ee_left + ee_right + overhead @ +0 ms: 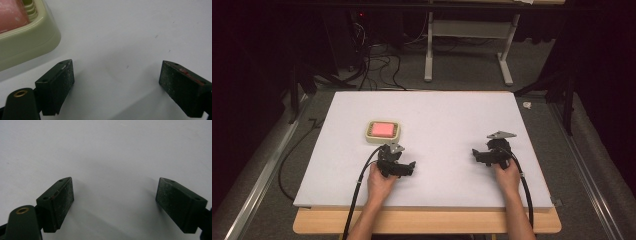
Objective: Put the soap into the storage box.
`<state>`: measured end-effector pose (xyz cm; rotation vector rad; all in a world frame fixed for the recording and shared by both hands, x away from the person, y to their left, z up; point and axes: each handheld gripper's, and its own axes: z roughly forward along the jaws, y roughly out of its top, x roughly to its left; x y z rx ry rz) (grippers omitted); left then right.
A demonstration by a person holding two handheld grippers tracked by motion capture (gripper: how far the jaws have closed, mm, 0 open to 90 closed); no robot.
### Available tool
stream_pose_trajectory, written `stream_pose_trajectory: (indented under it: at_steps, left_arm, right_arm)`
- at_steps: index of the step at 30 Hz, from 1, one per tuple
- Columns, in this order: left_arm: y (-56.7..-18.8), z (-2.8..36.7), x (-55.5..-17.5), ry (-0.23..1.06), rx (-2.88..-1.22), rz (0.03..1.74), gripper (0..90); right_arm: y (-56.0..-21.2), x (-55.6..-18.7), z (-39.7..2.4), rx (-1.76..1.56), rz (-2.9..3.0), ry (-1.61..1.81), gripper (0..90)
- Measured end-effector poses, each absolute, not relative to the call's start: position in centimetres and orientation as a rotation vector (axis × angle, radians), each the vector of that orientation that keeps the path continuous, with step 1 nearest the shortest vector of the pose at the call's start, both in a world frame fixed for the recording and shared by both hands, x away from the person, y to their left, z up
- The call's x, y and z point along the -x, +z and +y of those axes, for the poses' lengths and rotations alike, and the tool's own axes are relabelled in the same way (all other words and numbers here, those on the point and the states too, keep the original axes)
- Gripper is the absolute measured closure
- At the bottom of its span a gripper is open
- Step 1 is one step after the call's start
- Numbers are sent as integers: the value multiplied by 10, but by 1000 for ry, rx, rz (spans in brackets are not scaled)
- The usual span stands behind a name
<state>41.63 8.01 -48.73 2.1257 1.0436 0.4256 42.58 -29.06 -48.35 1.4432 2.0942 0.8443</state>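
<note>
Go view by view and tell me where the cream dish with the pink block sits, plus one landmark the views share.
High view: the cream dish sits on the white board's left half, just beyond the left gripper.
Left gripper view: its rounded corner fills the top left, pink block inside, beyond the left jaw and apart from it.
Right gripper view: not in it.
Shared landmark: the white board.

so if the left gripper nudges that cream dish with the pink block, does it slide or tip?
The cream dish sits low and wide on the smooth white table, so it will probably slide rather than tip. It looks like rigid plastic, likely light. The pink block sits recessed inside and should stay put.
</note>
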Motion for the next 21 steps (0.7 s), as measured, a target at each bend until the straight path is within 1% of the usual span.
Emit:
stream_pose_trajectory:
  at_steps: [21]
  left_arm:
    - [-488,80,-415,434,-2118,1044,134]
  right_arm:
    - [-483,-426,-291,-1447,2094,845,156]
